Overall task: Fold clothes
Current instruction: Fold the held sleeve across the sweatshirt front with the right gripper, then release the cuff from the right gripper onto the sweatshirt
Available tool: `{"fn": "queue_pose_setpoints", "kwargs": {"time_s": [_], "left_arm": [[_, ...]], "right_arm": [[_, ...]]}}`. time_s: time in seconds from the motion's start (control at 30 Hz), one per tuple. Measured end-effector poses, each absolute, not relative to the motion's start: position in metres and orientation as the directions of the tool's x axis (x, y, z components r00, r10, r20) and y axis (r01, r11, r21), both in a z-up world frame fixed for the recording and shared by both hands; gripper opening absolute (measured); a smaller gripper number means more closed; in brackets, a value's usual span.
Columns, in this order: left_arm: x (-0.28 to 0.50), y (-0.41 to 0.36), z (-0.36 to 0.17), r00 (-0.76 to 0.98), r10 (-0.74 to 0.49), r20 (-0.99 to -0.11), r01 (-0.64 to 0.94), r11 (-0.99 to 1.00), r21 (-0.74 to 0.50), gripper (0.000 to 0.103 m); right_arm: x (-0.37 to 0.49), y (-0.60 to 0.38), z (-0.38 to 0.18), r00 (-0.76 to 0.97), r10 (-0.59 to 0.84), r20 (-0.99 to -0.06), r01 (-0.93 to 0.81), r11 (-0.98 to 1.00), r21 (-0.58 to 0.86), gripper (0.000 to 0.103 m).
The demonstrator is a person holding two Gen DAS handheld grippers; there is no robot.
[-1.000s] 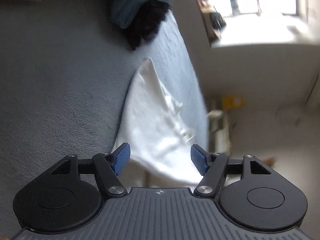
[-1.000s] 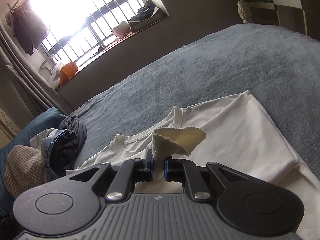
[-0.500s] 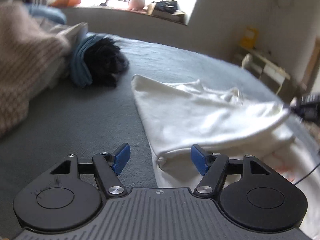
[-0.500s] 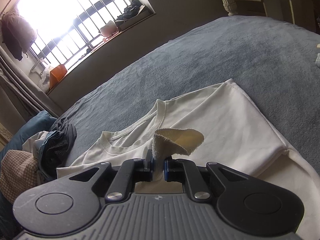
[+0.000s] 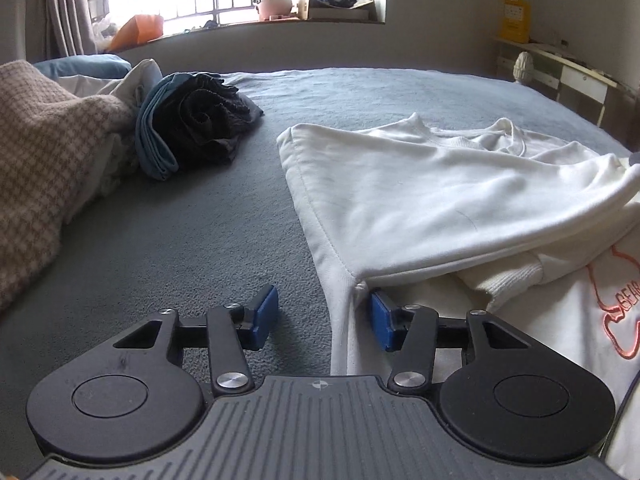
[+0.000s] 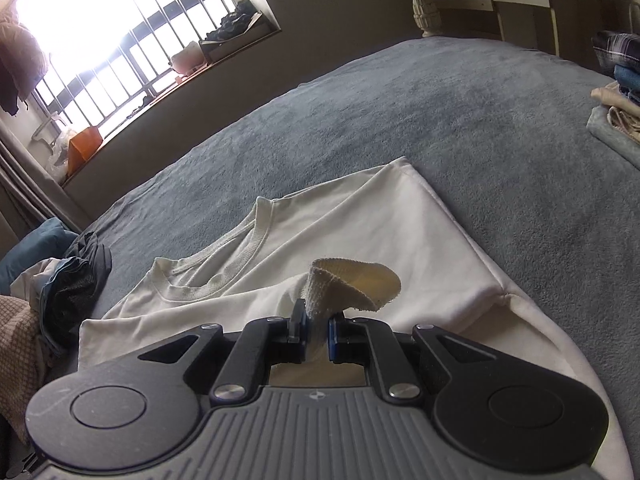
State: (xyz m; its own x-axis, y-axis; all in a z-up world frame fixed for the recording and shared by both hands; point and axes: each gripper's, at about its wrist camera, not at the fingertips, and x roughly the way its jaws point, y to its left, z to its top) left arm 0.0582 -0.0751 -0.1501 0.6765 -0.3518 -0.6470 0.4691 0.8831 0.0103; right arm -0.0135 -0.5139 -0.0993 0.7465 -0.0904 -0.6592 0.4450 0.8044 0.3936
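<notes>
A white sweatshirt (image 5: 440, 184) lies on the grey-blue bed, partly folded, with a red outline print at the right edge. My left gripper (image 5: 324, 316) is open, low over the bed, its jaws on either side of the sweatshirt's left side seam near the armpit fold. In the right wrist view the same sweatshirt (image 6: 320, 240) shows with its ribbed neckline to the left. My right gripper (image 6: 317, 326) is shut on the ribbed cuff (image 6: 352, 284) of a sleeve, which curls up above the jaws over the garment's body.
A dark rolled garment with a blue one (image 5: 192, 120) lies on the bed at the left, beside a beige checked blanket (image 5: 44, 144). Stacked folded clothes (image 6: 616, 112) sit at the bed's right edge. A window sill and a desk (image 5: 560, 68) stand beyond the bed.
My left gripper has swung round from a steep tilted view and come down level at the sweatshirt's side seam, still open. My right gripper has kept the cuff and shifted slightly over the sweatshirt.
</notes>
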Motion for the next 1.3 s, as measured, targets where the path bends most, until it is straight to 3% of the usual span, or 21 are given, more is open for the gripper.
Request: {"fn": "queue_pose_setpoints", "kwargs": {"time_s": [0.13, 0.33, 0.53, 0.67, 0.8, 0.97, 1.1, 1.2, 1.3], "left_arm": [[0.055, -0.076, -0.151, 0.678, -0.343, -0.65, 0.465, 0.885, 0.018, 0.047], [0.053, -0.076, -0.152, 0.678, -0.337, -0.653, 0.468, 0.883, 0.031, 0.047], [0.051, -0.076, -0.153, 0.675, -0.337, -0.656, 0.481, 0.876, 0.045, 0.047], [0.05, -0.068, -0.151, 0.659, -0.362, -0.66, 0.5, 0.866, 0.025, 0.049], [0.048, -0.046, -0.142, 0.61, -0.439, -0.66, 0.532, 0.844, -0.069, 0.055], [0.047, -0.019, -0.116, 0.633, -0.544, -0.55, 0.523, 0.825, -0.213, 0.055], [0.058, -0.043, -0.107, 0.657, -0.586, -0.475, 0.572, 0.797, -0.192, 0.055], [0.07, -0.076, -0.12, 0.652, -0.579, -0.49, 0.596, 0.791, -0.143, 0.054], [0.082, -0.101, -0.155, 0.619, -0.491, -0.613, 0.579, 0.813, -0.066, 0.055]], "right_arm": [[-0.008, -0.511, -0.084, 0.785, -0.102, -0.611, 0.406, 0.83, 0.383, 0.01], [0.001, -0.522, -0.112, 0.709, -0.123, -0.694, 0.453, 0.834, 0.316, 0.01], [0.003, -0.531, -0.123, 0.699, -0.105, -0.707, 0.442, 0.841, 0.313, 0.011], [0.001, -0.545, -0.148, 0.624, -0.093, -0.776, 0.508, 0.802, 0.312, 0.027], [-0.025, -0.566, -0.141, 0.686, -0.138, -0.714, 0.581, 0.695, 0.424, 0.044], [-0.036, -0.565, -0.111, 0.721, -0.222, -0.657, 0.583, 0.708, 0.4, 0.044], [-0.008, -0.523, -0.096, 0.769, -0.12, -0.628, 0.403, 0.853, 0.33, 0.039], [0.017, -0.491, -0.106, 0.747, -0.072, -0.66, 0.309, 0.918, 0.249, 0.031], [0.034, -0.481, -0.132, 0.685, -0.108, -0.72, 0.31, 0.938, 0.154, 0.027]]}}
